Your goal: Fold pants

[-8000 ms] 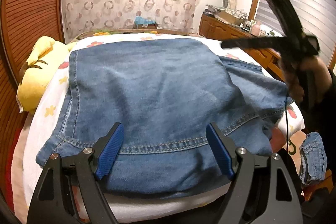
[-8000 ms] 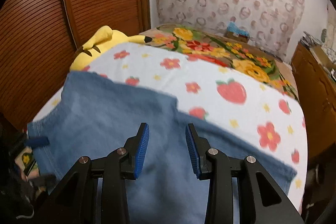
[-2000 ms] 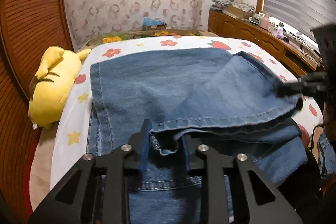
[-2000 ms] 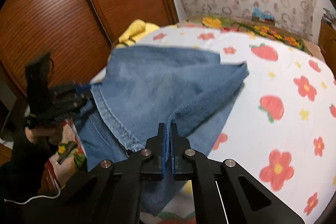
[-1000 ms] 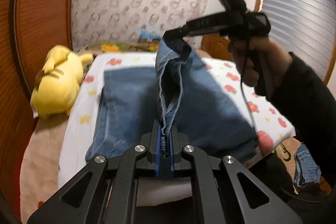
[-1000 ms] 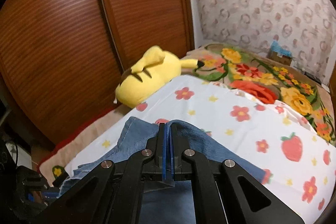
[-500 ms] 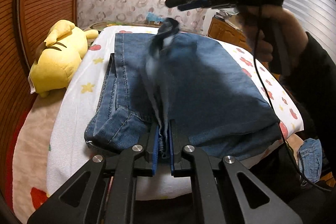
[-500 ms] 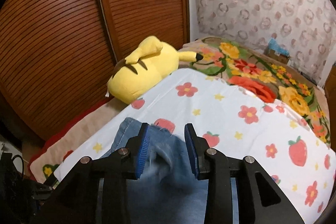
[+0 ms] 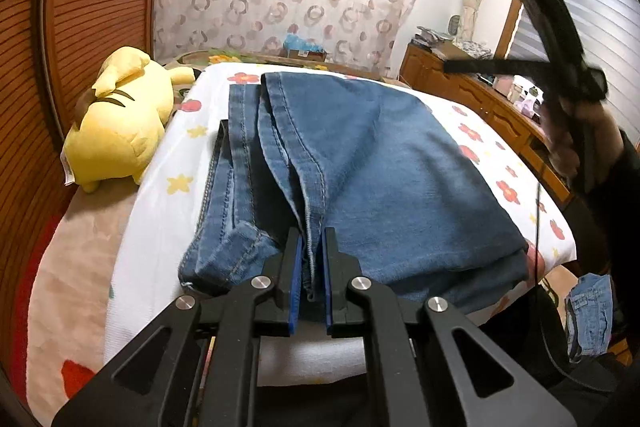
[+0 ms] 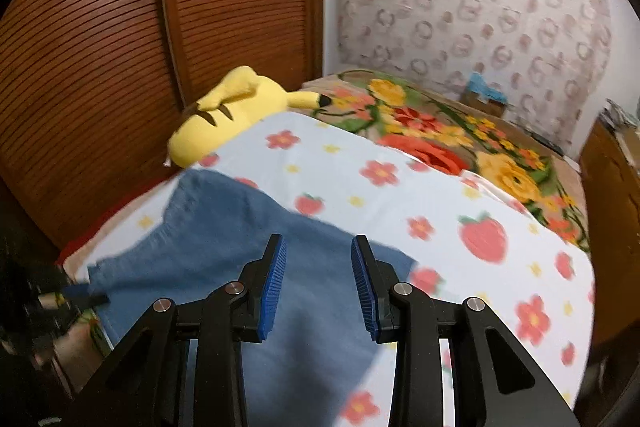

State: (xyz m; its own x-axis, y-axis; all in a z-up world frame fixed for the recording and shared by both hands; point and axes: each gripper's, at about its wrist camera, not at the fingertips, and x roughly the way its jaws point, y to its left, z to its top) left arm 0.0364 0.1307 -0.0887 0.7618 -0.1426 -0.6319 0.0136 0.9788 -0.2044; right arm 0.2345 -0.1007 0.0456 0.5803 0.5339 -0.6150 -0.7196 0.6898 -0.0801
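Observation:
The blue denim pants (image 9: 384, 171) lie folded on the flower-print white blanket (image 9: 160, 195). My left gripper (image 9: 311, 259) is at the pants' near edge, its blue pads close together with a seam edge of the top layer between them. My right gripper (image 10: 318, 283) is open and empty, held above the pants (image 10: 224, 243). It also shows in the left wrist view (image 9: 560, 67), raised at the right, clear of the cloth.
A yellow plush toy (image 9: 116, 123) lies at the blanket's left edge by the slatted wooden doors (image 10: 120, 27). A wooden dresser (image 9: 480, 99) stands at the right. Another denim piece (image 9: 590, 311) lies on the floor at the right.
The right gripper let go of the pants' corner, opened and drew back to the right. The lifted layer dropped flat onto the pants. The left gripper's pads have parted a little.

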